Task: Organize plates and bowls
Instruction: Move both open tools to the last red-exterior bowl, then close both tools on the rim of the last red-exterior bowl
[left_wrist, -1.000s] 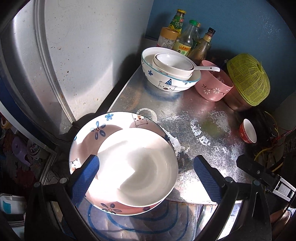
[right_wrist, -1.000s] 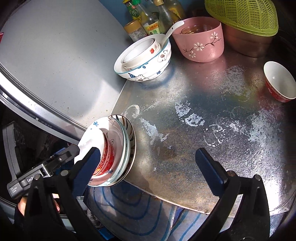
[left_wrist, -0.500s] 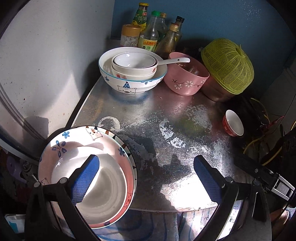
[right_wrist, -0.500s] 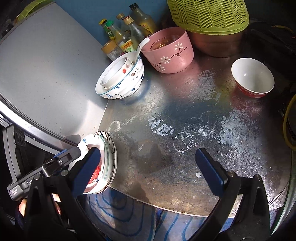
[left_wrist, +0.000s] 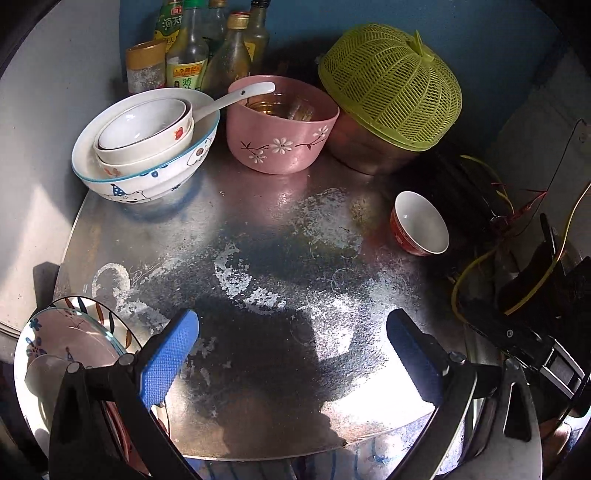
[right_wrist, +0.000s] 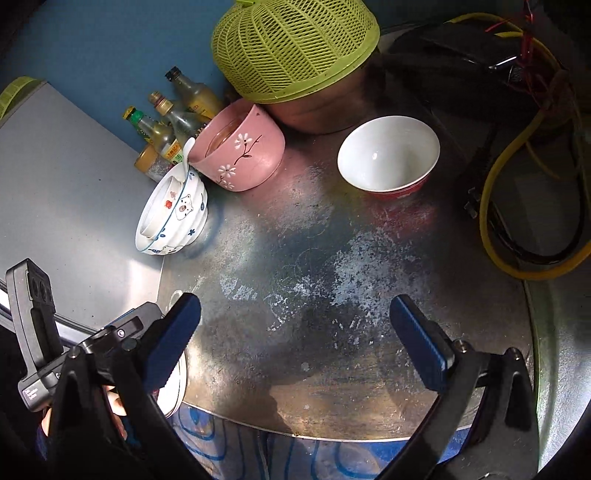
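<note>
Behind the stacked bowls (left_wrist: 144, 147) I can't read the bottle labels (left_wrist: 186, 72); my left gripper (left_wrist: 291, 354) and right gripper (right_wrist: 295, 339) gape wide, empty.

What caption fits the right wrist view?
Open right gripper faces a red-rimmed white bowl on a worn metal table.

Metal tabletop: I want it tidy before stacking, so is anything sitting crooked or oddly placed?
Yes. The red bowl stands alone near the right edge, tilted in the left view. The spoon pokes out of the nested bowls onto the pink bowl rim.
</note>
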